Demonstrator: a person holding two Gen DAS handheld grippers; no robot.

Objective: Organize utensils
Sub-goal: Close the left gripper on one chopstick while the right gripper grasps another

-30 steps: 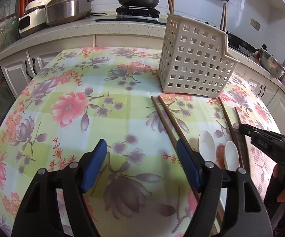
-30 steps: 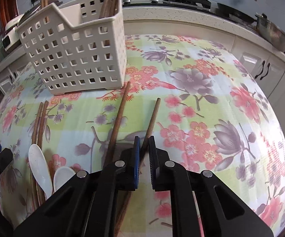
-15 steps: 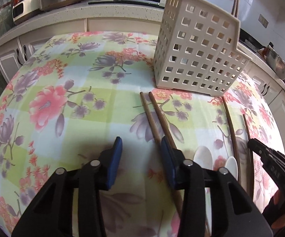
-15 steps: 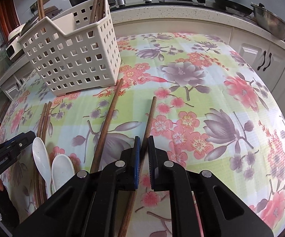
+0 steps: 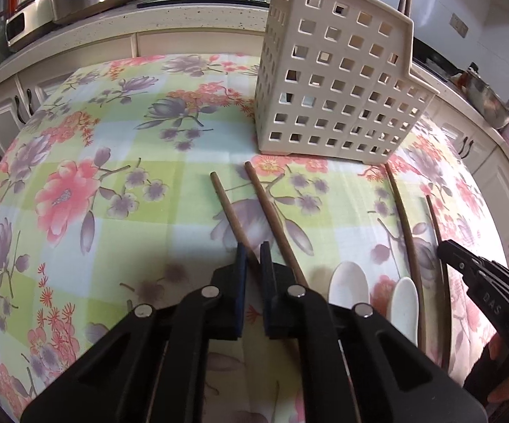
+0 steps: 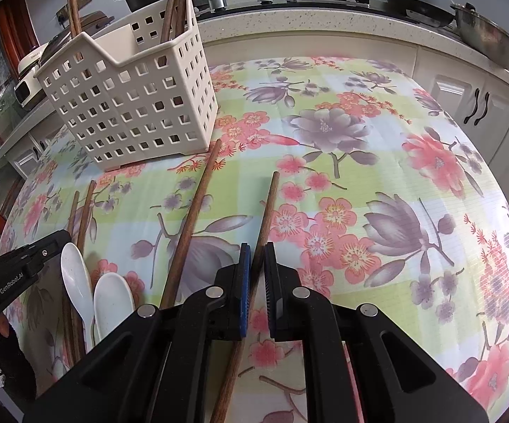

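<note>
- Between the blue pads of the left claw (image 5: 250,257), one wooden chopstick (image 5: 227,204) is clamped, its far tip pointing toward the cream utensil basket (image 5: 335,84).
- Right claw (image 6: 257,257) is likewise closed on a darker chopstick (image 6: 266,211), tip aimed past the basket's right side.
- Just right of the left-held stick, a second chopstick (image 5: 272,211) lies loose, pointing at the basket.
- Another loose chopstick (image 6: 192,218) lies with its tip near the basket's base.
- Two white spoons (image 6: 92,292) lie side by side nearer the person than the basket.
- Basket stands upright on the floral table (image 6: 377,176), several chopsticks (image 6: 175,3) standing in it.
</note>
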